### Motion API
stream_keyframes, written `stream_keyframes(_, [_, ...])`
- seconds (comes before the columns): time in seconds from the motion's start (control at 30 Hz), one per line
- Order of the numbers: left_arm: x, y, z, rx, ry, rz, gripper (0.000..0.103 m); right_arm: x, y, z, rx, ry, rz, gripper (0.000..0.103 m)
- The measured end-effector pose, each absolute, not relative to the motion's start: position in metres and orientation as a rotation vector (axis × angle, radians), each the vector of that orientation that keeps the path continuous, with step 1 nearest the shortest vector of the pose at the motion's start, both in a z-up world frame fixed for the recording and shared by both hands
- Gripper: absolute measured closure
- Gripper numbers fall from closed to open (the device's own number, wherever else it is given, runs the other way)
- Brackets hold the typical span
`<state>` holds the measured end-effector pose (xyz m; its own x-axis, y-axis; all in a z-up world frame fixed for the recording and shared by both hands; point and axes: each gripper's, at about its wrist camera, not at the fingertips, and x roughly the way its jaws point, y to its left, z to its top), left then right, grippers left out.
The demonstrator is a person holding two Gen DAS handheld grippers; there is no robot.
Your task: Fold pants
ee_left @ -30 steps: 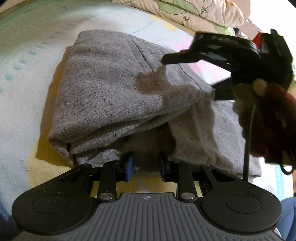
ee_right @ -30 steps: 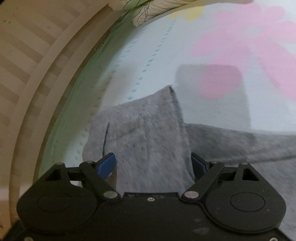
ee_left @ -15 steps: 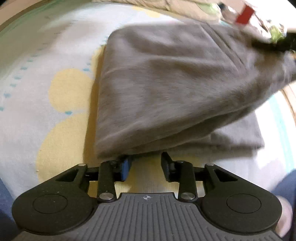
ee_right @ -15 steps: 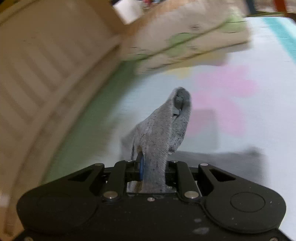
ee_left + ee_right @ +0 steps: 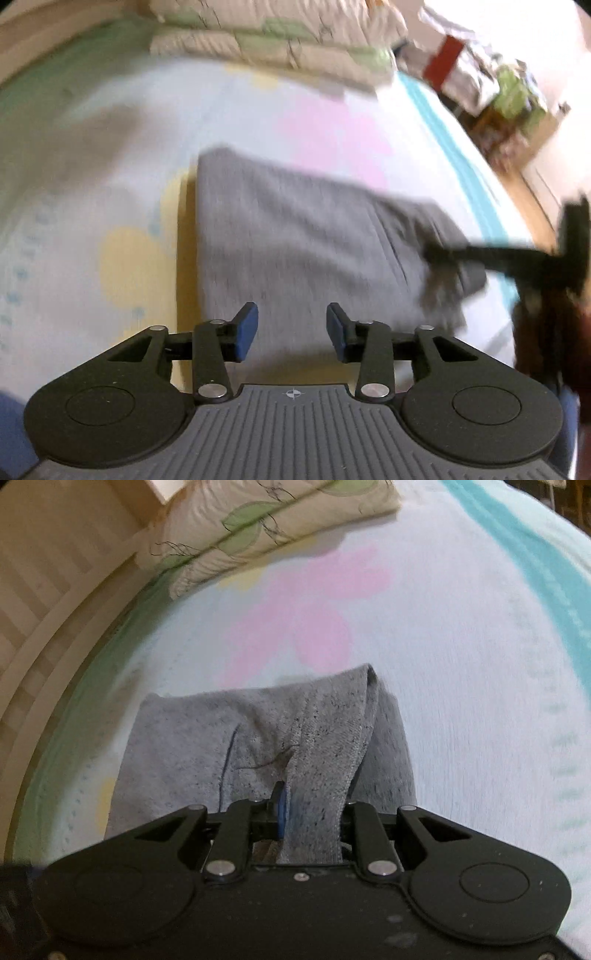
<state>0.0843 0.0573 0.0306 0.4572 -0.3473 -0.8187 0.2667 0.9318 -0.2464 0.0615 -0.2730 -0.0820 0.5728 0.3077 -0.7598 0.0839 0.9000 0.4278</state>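
Left gripper (image 5: 291,328): 2 blue-padded fingers (image 5: 246,330) partly spread, jaws just been opening, nothing pinched; grey cloth shows in the gap below them, contact cannot be told.

Right gripper (image 5: 314,812): fingers drawn close, pinching a raised ribbed band of the grey speckled knit pants (image 5: 258,738). In the left wrist view the right gripper (image 5: 443,254) reaches in from the right edge onto the far right corner of the pants (image 5: 295,240).

Pants lie folded as a rough rectangle on the white bed sheet with pink and yellow flower print (image 5: 461,664). Open sheet to the left, right and beyond. Cream pillows with green leaf print (image 5: 266,528) sit at the far edge, well apart. Left-wrist frame is motion-blurred.
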Motion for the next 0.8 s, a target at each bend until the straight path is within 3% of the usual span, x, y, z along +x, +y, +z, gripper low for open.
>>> stream_keyframes(0.2, [0.093, 0.037, -0.045, -0.042, 1.168, -0.297, 0.058, 0.055, -0.276, -0.093, 0.392, 0.979, 0.097, 0.083])
stream_keyframes(0.4, [0.08, 0.038, -0.044, -0.034, 1.134, -0.293, 0.058, 0.05, -0.272, -0.112, 0.401, 0.96, 0.066, 0.079])
stream_keyframes(0.47, [0.086, 0.038, -0.045, -0.048, 1.157, -0.281, 0.057, 0.05, -0.273, -0.112, 0.402, 0.958, 0.047, 0.068])
stream_keyframes(0.6, [0.091, 0.043, -0.044, -0.061, 1.171, -0.261, 0.057, 0.038, -0.27, -0.09, 0.341, 0.913, -0.044, 0.061])
stream_keyframes(0.73, [0.087, 0.043, -0.042, -0.047, 1.161, -0.254, 0.057, 0.013, -0.268, -0.051, 0.307, 0.792, -0.065, 0.06])
stream_keyframes(0.8, [0.088, 0.042, -0.042, -0.048, 1.164, -0.249, 0.057, 0.008, -0.266, -0.046, 0.3, 0.812, -0.029, 0.069])
